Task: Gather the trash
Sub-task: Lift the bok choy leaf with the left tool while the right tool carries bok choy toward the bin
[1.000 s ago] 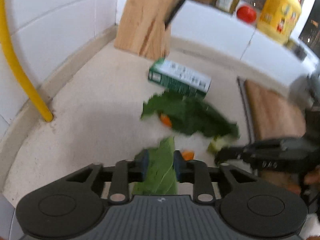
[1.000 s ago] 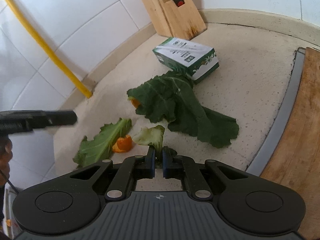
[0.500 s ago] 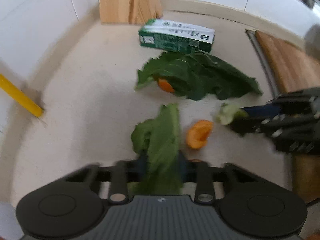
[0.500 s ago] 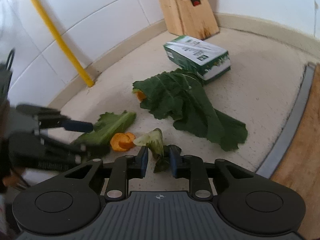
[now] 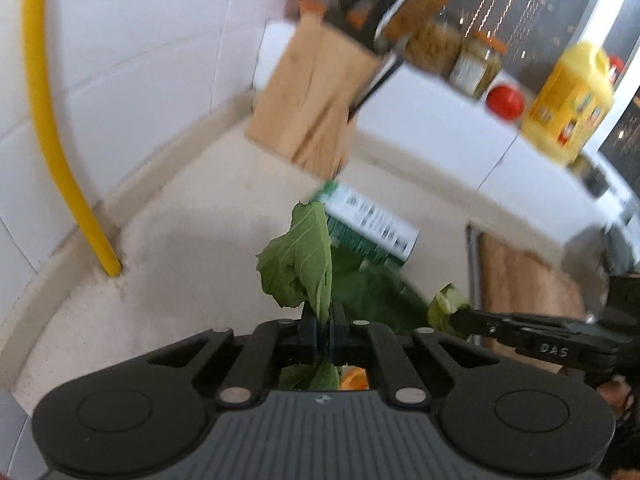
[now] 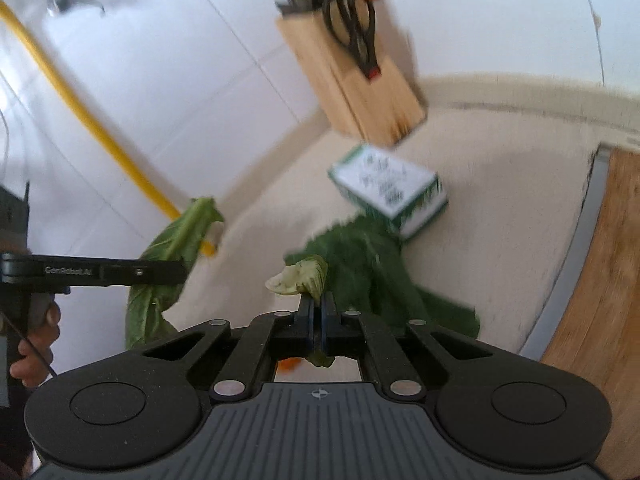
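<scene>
Trash scraps now hang clear of the beige speckled bench (image 6: 500, 184): left tongs (image 5: 323, 326) have just closed, pinching a light green leaf (image 5: 304, 256); right tongs (image 6: 319, 312) have just closed, pinching a pale cabbage scrap (image 6: 298, 278), both lifted near the green-and-white carton (image 6: 388, 192).

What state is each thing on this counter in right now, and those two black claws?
Left gripper: shut on a green leaf, lifted off the counter.
Right gripper: shut on a pale leaf scrap, lifted.
Big dark leaf: lying flat on the counter.
Carton: lying on its side.
Orange peel: on the counter below the left gripper.
Knife block: standing, scissors slotted in.
</scene>
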